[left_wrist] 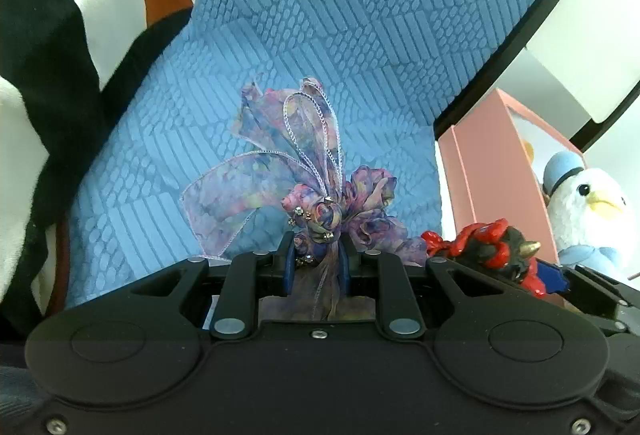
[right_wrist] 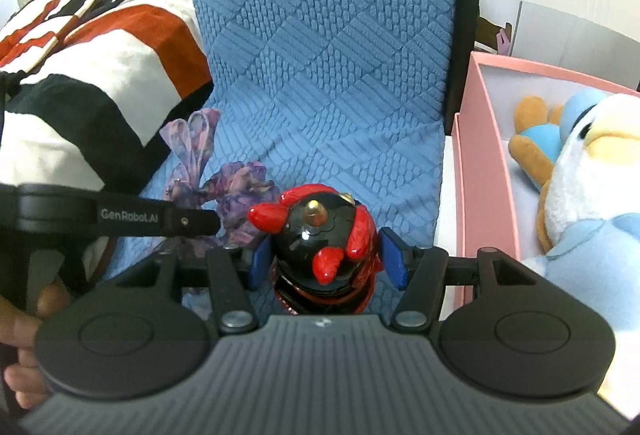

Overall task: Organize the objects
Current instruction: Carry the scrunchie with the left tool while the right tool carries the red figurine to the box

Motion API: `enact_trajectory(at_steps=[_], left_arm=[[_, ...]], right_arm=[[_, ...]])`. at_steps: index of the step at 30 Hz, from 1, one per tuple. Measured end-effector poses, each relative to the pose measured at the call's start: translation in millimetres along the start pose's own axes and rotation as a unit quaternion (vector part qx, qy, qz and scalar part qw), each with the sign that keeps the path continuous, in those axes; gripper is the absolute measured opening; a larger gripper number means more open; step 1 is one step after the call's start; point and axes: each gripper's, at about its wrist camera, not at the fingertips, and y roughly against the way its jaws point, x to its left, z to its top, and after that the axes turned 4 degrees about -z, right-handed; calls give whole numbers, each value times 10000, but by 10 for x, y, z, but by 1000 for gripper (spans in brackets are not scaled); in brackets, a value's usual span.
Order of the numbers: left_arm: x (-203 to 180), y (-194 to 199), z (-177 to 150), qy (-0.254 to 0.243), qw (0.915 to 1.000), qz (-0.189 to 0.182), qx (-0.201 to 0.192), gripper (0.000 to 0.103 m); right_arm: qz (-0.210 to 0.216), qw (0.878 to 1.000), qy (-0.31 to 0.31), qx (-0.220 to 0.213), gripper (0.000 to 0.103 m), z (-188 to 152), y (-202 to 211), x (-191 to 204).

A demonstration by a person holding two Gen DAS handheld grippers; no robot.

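My left gripper [left_wrist: 317, 259] is shut on a purple ribbon bow with small gems [left_wrist: 308, 191], held over the blue quilted cloth [left_wrist: 320, 15]. The bow also shows in the right wrist view [right_wrist: 236, 195], beside the left gripper's arm [right_wrist: 132, 219]. My right gripper [right_wrist: 326, 255] has its blue pads on both sides of a red and black figurine with gold studs [right_wrist: 320, 235] and holds it. The figurine shows at the right in the left wrist view [left_wrist: 488, 243].
A pink box [right_wrist: 480, 155] stands at the right with a white and blue plush duck [right_wrist: 580, 215] and a brown plush [right_wrist: 532, 139] in it. A red, white and black blanket [right_wrist: 92, 83] lies at the left. A black table edge [right_wrist: 464, 15] borders the cloth.
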Motion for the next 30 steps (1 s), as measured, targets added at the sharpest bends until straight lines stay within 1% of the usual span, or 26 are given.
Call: enact_trajectory(at_steps=[4,11,14,17,20,24,27,30], left_arm=[[-88,92,11,-140,9999,77,-32,19],[-249,281,73,-260,9997,32,-3,19],[-375,396,156,-333,9994,-90,-5,19],[-571,488,255,-602,9981,-129,-15,20],[-740,535,376,-640,9976,-248,52,20],[-997,610,517,-736,9964,-418,31,20],[-1226,645,578,-887,9946,-547,28,20],[-1463,658,639,-966,9922,-787,92,20]], right_arm=[[81,9999,27,-73,59,68,133,-13],[231,9996,-5,-173,59,228,381,-84],[280,9993,-8,-236,59,315,505,-137],[309,9990,-34,-311,59,412,644,-205],[283,9990,-77,-332,59,518,783,-291],[214,9987,-169,-437,59,647,976,-448],[82,9981,-175,-576,59,719,1134,-584],[-63,9974,-225,-679,59,770,1269,-750]])
